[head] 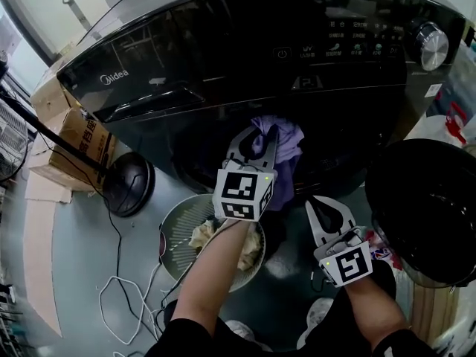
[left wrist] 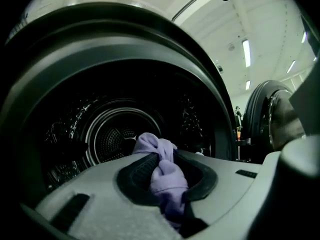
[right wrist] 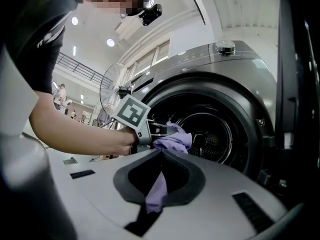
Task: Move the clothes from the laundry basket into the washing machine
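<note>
Purple garment (head: 288, 146) is sitting bunched between the jaws of the left tool (head: 268, 134), which are squeezing it in a narrow grip, with a fold poking out past the tips. The left tool is pointing level at the dark drum (left wrist: 117, 139) of the washing machine (head: 223, 58), so the garment is hanging right at the drum's mouth. The right tool (head: 316, 201) is waiting just beside and a little behind, its jaws also drawn narrow and pinching a trailing strip of the same garment. The round door (head: 431, 214) is standing open on the right. Below the person's left arm, the laundry basket (head: 175, 233) is resting on the floor (head: 82, 236) in front of the machine, holding a beige cloth (head: 201, 235).
</note>
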Tool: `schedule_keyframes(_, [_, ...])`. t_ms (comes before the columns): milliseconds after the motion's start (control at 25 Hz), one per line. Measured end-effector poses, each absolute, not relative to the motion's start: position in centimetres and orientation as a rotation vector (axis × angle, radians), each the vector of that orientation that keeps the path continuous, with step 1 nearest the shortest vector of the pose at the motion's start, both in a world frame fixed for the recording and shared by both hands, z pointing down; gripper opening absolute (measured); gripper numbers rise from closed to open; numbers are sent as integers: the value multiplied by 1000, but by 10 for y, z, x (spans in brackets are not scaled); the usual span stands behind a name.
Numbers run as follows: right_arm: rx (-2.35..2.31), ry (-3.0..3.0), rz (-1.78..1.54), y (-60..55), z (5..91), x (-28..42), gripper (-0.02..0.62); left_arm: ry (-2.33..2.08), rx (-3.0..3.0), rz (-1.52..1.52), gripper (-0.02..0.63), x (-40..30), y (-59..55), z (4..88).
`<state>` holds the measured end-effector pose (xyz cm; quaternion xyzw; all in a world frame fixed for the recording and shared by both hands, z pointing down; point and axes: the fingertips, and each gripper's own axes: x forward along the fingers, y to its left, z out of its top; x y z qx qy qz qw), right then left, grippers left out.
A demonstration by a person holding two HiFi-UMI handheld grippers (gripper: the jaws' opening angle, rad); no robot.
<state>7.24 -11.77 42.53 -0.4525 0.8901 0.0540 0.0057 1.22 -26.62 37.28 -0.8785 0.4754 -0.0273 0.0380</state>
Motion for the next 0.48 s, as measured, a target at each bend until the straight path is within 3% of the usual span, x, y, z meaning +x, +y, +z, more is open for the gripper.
schedule_keyframes(480, [-1406,2730,280,-112,407,89,8,1573,-2664,-82,64,39,-356,386])
